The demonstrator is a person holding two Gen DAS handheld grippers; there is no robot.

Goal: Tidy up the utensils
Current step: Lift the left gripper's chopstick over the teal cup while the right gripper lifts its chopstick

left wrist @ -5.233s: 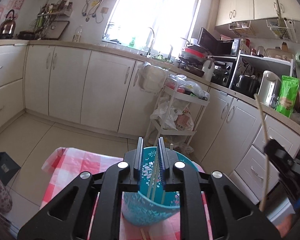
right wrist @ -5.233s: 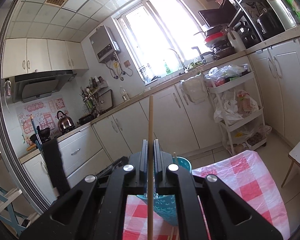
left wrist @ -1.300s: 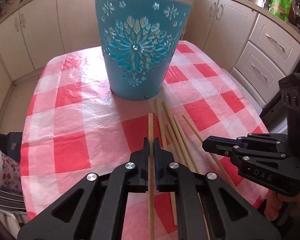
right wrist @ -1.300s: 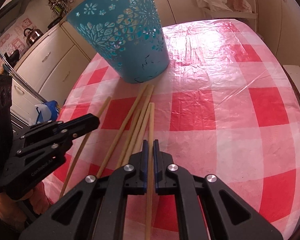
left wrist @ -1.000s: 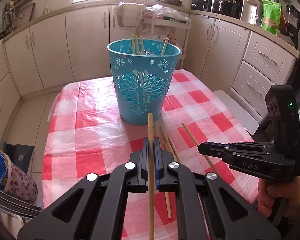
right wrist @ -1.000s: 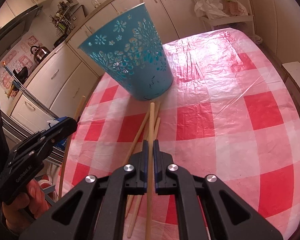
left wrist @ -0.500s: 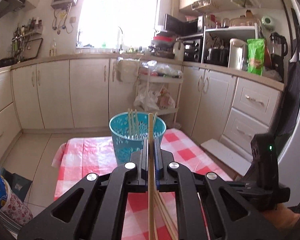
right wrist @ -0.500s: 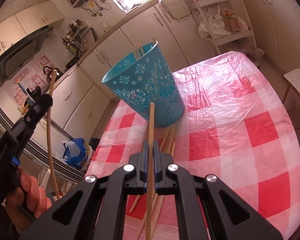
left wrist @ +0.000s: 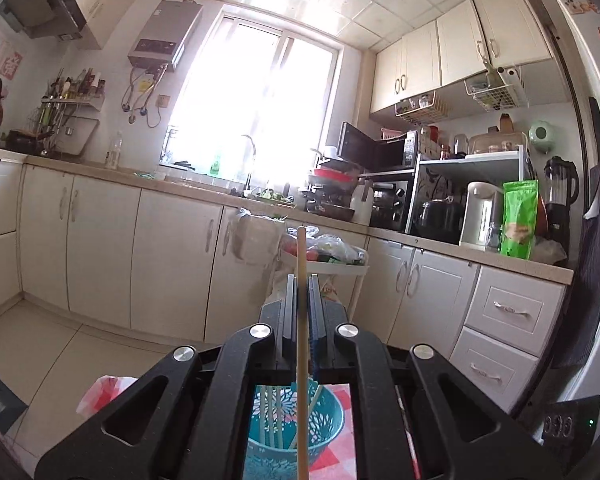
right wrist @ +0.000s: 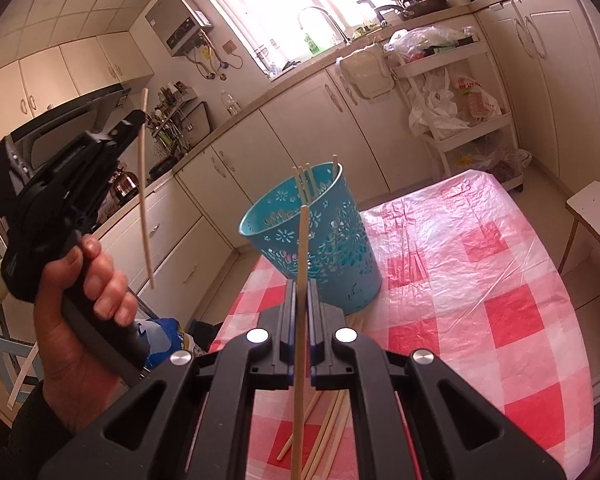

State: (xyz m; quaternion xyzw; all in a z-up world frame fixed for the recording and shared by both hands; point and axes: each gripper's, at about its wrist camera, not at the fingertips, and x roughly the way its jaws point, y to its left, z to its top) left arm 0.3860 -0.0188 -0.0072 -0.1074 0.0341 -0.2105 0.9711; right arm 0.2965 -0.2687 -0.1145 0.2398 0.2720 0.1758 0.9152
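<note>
Right wrist | right tongs [right wrist: 300,292] pinch chopstick [right wrist: 301,264] upright; left tongs [right wrist: 138,118] pinch another, near-vertical

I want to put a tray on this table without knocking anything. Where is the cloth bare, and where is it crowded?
Bare: the checked tablecloth to the right of the blue basket, out to the right-hand edge and the far corner. Crowded: the strip in front of the basket, where loose chopsticks lie fanned toward the near edge, partly hidden under the right gripper.
</note>
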